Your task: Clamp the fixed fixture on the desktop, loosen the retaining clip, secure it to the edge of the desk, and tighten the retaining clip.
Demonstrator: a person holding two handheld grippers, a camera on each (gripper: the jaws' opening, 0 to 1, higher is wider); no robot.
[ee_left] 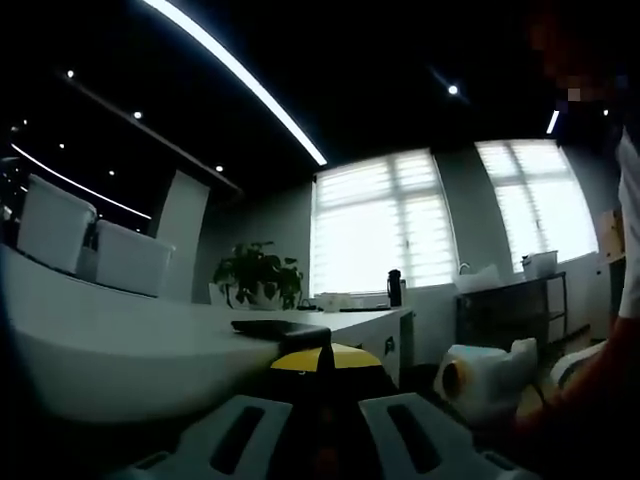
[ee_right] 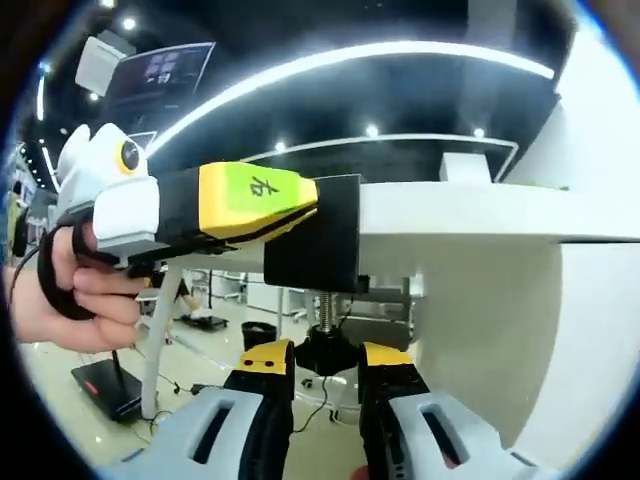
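Your right tool [ee_right: 325,375] comes up from under the counter [ee_right: 480,215], and its yellow-tipped jaws close from either side on the black knob [ee_right: 326,351] at the foot of the clamp's screw [ee_right: 324,310]. The screw's long axis runs straight up and down in the right gripper view, knob end toward you and threaded end rising to the clamp [ee_right: 312,235]. The clamp is a black block seated on the counter's edge, its upper part level with the white top and its lower part hanging below the slab. Your left tool [ee_right: 255,205], held in your left hand [ee_right: 85,290], reaches in from the left of that view, lying level, its yellow jaw with the green label pressed against the clamp's side; it seems to be gripping the block, though the far jaw is hidden. In the left gripper view that same tool [ee_left: 322,400] looks along the counter [ee_left: 130,345] top, with a dark flat piece, likely the clamp's top [ee_left: 280,328], at the edge just past its yellow tips. The view is too dim to make out the jaw gap there. A plant [ee_left: 258,275] stands far back by the windows [ee_left: 385,230].
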